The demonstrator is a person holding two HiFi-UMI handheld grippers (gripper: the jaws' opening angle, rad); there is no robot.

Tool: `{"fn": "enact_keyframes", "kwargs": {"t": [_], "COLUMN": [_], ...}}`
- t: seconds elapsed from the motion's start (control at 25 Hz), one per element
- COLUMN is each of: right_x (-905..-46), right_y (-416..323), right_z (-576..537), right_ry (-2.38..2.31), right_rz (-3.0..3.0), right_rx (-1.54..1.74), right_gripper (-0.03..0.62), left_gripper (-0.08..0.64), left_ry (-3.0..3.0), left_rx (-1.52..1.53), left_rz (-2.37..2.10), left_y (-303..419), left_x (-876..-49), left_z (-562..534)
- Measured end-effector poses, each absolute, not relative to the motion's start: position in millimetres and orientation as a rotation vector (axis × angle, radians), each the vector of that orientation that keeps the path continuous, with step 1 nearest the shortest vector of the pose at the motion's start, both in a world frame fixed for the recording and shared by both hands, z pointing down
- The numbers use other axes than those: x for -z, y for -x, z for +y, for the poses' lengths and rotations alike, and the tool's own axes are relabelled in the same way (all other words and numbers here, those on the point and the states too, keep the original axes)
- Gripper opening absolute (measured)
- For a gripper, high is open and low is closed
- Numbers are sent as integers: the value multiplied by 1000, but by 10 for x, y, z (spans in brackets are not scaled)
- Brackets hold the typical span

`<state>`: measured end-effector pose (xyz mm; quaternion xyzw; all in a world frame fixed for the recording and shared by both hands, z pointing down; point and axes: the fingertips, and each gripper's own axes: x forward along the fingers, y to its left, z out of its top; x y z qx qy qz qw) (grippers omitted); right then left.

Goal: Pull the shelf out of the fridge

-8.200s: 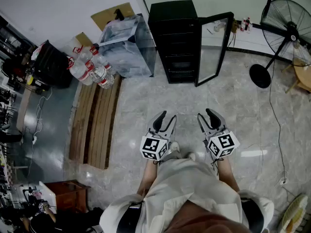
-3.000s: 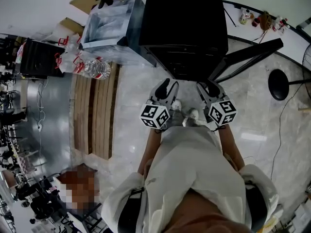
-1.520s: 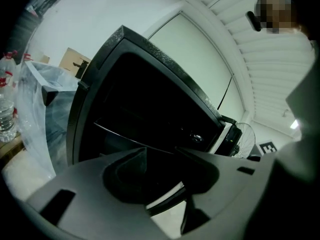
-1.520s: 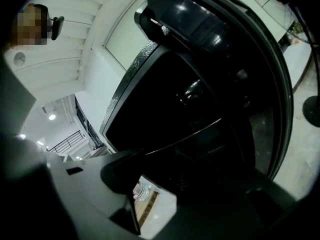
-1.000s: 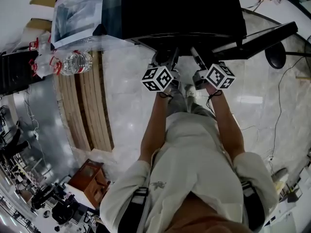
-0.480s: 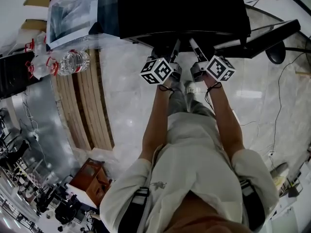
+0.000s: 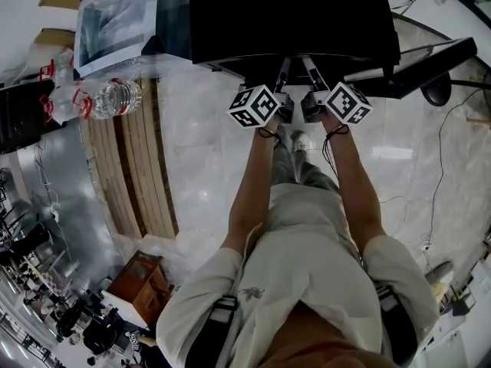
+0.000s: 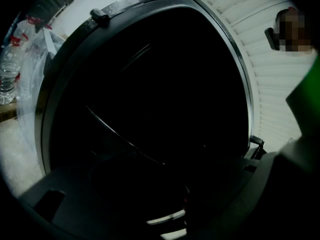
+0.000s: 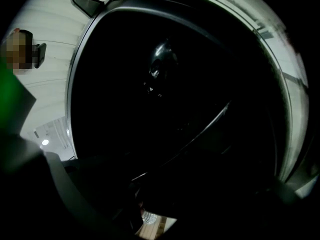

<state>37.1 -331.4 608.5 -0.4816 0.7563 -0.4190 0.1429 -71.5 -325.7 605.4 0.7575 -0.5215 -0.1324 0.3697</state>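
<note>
floor [image 7: 207, 152]: pale glossy tiles | wooden planks [image 7: 142, 167]: lying flat, left side | water bottles [image 7: 115, 98]: wrapped pack at far end of planks | clear plastic box [image 7: 115, 18]: just behind bottles | brown box [image 7: 138, 282]: near left | black cable [image 7: 439, 182]: across floor, right

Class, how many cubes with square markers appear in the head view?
2: the left cube and the right cube, side by side before the black fridge. None seems hidden.
</note>
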Motion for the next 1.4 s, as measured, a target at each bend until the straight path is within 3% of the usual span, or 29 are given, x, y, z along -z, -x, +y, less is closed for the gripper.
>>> {"fn": "enact_keyframes", "kwargs": {"t": [0.6, 0.76, 1.0, 1.4], "right_x": [-6212, -6203, -6165, -6113], "right_y": [-330, -329, -340, -344], "right_z": [-3571, -3642, -3690, -3640], "right_ry": [1425, 1429, 1445, 1409], "right_rz": [2225, 2228, 2202, 2180], "right_rx": [1138, 1121, 1090, 1088], "right_gripper": [218, 210, 129, 121], "left_gripper": [277, 238, 178, 153], "left_ry": [-1972, -1971, -1984, -1976], "left_rx": [352, 354, 350, 376], "left_rz": [-1361, -1373, -1358, -1353], "left_y": [698, 688, 651, 646], "left_x": [-6099, -6115, -6128, -6073], "left_z": [-3536, -3602, -3643, -3586]}}
